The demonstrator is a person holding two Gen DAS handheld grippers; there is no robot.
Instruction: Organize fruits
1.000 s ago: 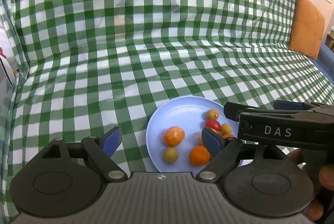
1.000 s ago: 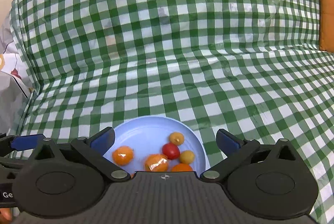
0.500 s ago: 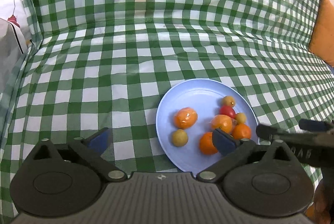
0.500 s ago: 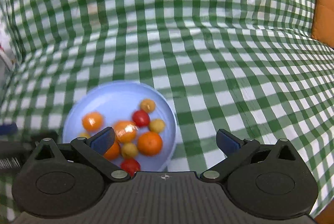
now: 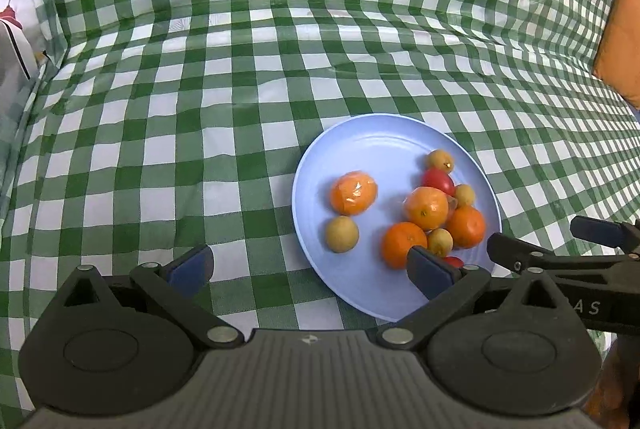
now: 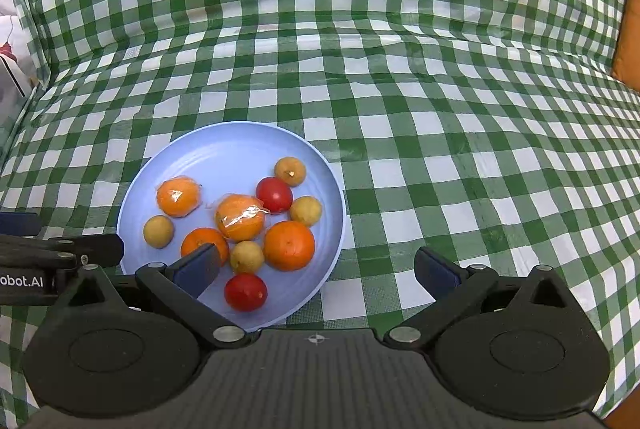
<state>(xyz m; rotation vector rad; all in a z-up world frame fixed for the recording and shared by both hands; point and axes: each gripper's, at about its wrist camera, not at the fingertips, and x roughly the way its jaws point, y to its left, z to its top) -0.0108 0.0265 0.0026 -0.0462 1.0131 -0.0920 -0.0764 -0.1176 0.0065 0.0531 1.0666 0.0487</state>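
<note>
Hovering over fruit plate, both sets of jaws apart, empty.
Left gripper (image 5: 310, 265) & right gripper (image 6: 318, 265) flanked blue plate (image 6: 224, 149) w/ oranges (image 6: 289, 245), tomatoes, on checked cloth (image 6: 440, 109).

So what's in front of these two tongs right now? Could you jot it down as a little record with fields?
Surface: green-and-white checked cloth
Dish: light blue plate, round
Oranges: four, two in clear wrap, e.g. wrapped orange
Red fruits: two, e.g. red fruit near the plate's front edge
Small yellowish fruits: four, e.g. yellowish fruit
Left tongs: open, empty
Right tongs: open, empty
Far right: orange cushion
</note>
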